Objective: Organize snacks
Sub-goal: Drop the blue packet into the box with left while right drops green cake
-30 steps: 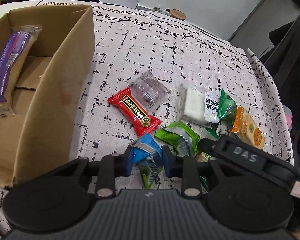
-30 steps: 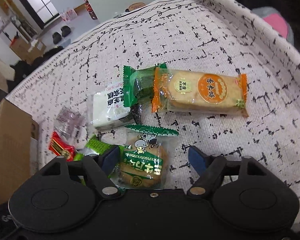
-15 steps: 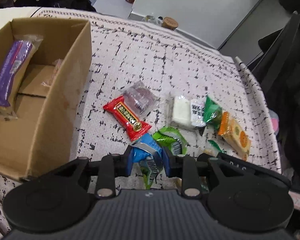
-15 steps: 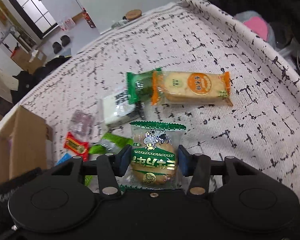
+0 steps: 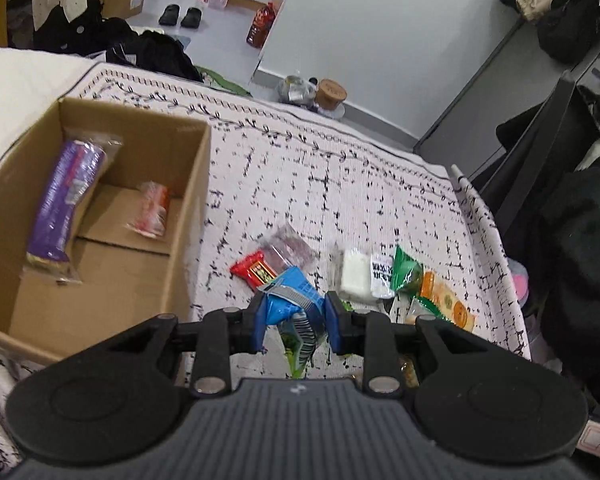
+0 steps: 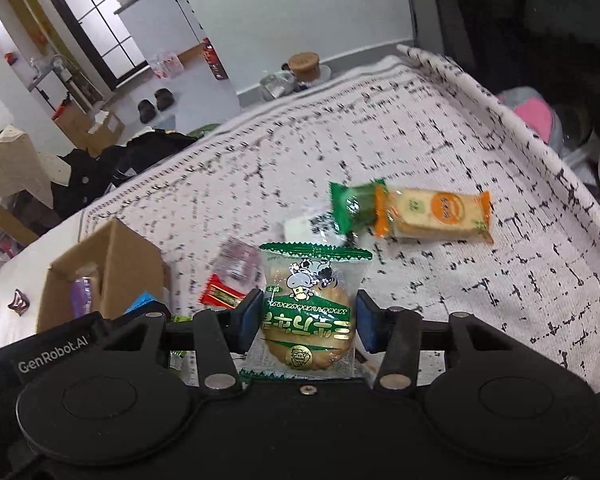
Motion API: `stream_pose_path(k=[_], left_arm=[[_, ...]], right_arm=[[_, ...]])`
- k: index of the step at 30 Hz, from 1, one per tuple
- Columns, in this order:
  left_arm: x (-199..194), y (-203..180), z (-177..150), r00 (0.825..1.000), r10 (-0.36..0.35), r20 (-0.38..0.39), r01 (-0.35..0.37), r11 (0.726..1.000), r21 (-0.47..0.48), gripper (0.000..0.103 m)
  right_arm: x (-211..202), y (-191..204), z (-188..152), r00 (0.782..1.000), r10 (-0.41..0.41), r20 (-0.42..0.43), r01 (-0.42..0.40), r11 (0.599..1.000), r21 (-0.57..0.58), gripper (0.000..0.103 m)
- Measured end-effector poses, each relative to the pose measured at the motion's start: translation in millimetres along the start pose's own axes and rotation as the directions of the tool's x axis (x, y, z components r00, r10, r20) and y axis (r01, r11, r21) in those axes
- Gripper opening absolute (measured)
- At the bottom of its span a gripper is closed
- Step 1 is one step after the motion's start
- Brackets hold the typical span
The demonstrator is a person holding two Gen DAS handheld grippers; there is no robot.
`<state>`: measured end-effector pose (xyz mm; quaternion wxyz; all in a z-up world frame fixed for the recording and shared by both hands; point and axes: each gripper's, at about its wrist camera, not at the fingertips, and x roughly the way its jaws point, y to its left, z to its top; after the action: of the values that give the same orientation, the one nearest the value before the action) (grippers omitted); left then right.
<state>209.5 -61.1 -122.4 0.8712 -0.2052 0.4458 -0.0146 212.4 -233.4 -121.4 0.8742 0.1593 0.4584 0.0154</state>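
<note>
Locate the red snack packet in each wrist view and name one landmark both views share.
Left wrist: red snack packet lies on the cloth at centre, just beyond the left gripper.
Right wrist: red snack packet lower left of centre, partly hidden by the right gripper.
Shared landmark: cardboard box.

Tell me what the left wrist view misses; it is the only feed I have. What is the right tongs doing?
Observer: The right tongs is shut on a clear-wrapped round biscuit packet with a green band and a cartoon cow.
Operator: Is that packet off the tablecloth?
Observer: It looks lifted: the tablecloth shows well below it, though the picture is blurred.
Operator: My feed cuts off the orange cracker packet. Is it whole?
Observer: Yes; the orange cracker packet lies flat, its left end overlapping the green packet.
Operator: Can the right wrist camera see the left tongs?
Observer: Only its black body, labelled GenRobot.AI, at lower left.
</note>
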Motion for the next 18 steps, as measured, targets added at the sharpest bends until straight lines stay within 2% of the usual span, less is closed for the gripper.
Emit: stream_pose_path(k=[8,18], left_arm=[[-27.6,17.5,10.8,0.999,-0.013,0.048,0.014,1.0,-0.025,0.029],[-60.2,50.3,26.3,0.994,0.008,0.109,0.001,0.996,-0.085,0.029]], right_arm=[[-19.4,28.3,-0.6,0.999,0.024,0.036,-0.023,0.999,-0.034,0.048],[-36.7,68.8,-3.9,0.997,0.05,0.063,-0.044,0.995,-0.093,0.048]])
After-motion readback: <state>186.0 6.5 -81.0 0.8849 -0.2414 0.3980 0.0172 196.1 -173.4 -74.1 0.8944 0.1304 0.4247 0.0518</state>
